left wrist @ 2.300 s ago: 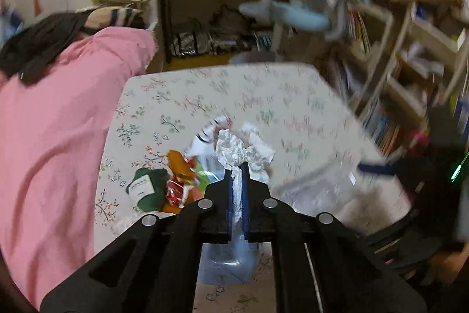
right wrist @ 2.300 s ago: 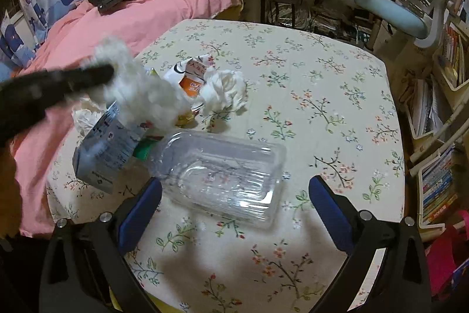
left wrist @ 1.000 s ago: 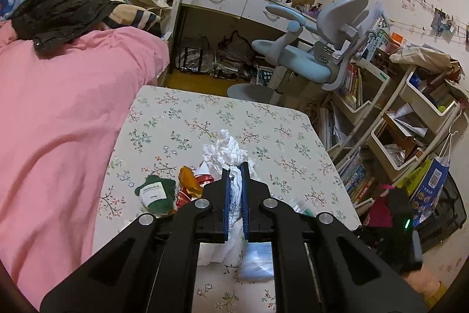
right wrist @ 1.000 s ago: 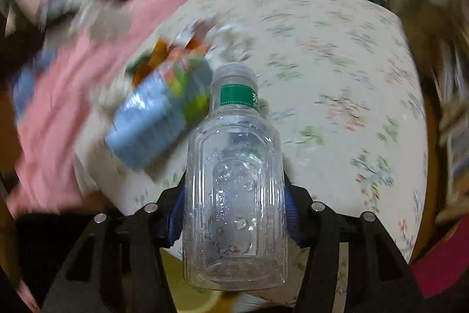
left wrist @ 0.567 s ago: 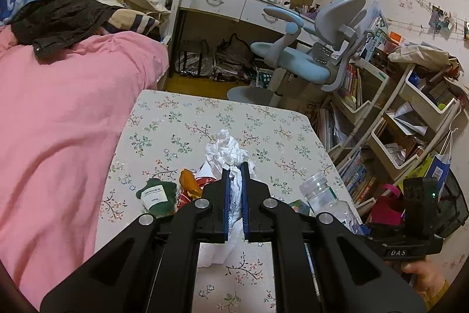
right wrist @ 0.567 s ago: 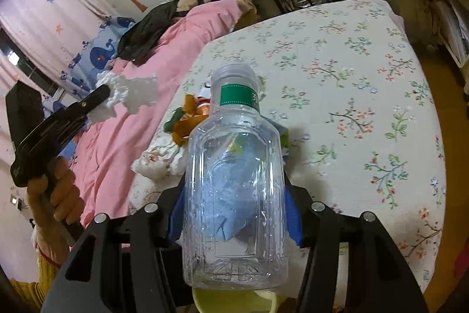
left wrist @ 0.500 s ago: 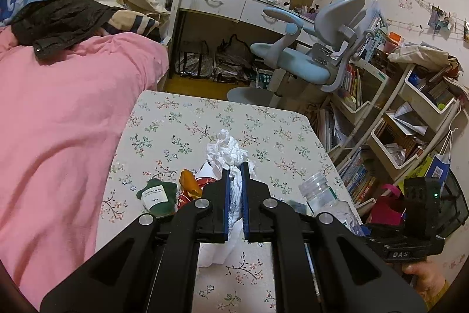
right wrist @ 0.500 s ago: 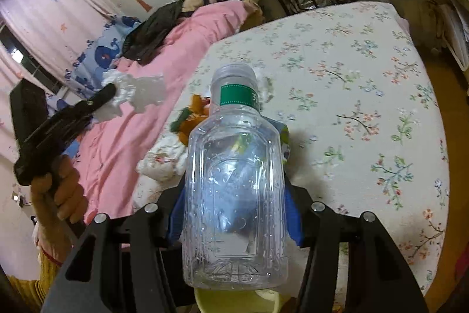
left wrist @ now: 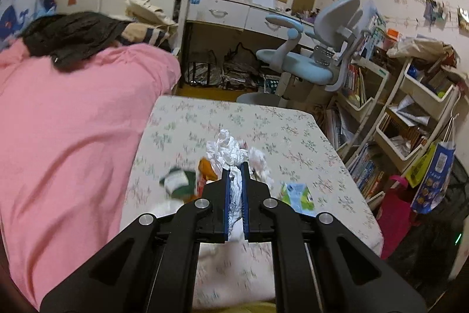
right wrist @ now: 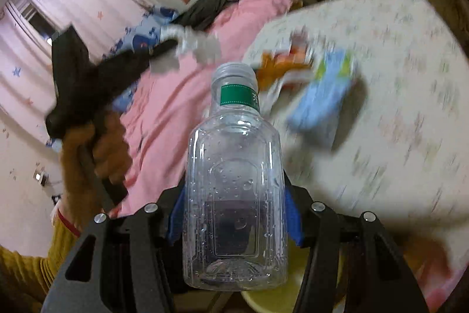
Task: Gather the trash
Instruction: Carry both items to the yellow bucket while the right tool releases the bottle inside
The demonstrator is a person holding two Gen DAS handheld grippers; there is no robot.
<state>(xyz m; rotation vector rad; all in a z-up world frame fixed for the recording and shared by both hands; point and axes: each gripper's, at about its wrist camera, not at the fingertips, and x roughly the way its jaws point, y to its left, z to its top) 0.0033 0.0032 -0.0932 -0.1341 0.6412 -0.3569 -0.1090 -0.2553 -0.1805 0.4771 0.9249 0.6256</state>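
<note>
My left gripper (left wrist: 235,166) is shut on a crumpled white tissue (left wrist: 225,148) and holds it above the near end of the floral table (left wrist: 293,137). It also shows in the right wrist view (right wrist: 176,46), blurred, over the pink bed. My right gripper (right wrist: 234,210) is shut on a clear empty plastic bottle (right wrist: 234,189) with a green neck band, held near the table's front edge. On the table lie a blue and green carton (left wrist: 299,192), orange wrappers (left wrist: 205,166), a green packet (left wrist: 178,181) and another tissue (left wrist: 258,160).
A pink bed (left wrist: 67,122) runs along the table's left side. An office chair (left wrist: 310,60), desk and bookshelves (left wrist: 410,107) stand behind and to the right. A yellow rim (right wrist: 275,298) shows below the bottle.
Both grippers have pulled back toward the table's near edge with their loads. The bottle and right gripper have left the left wrist view. The right view has swung left and is blurred.
</note>
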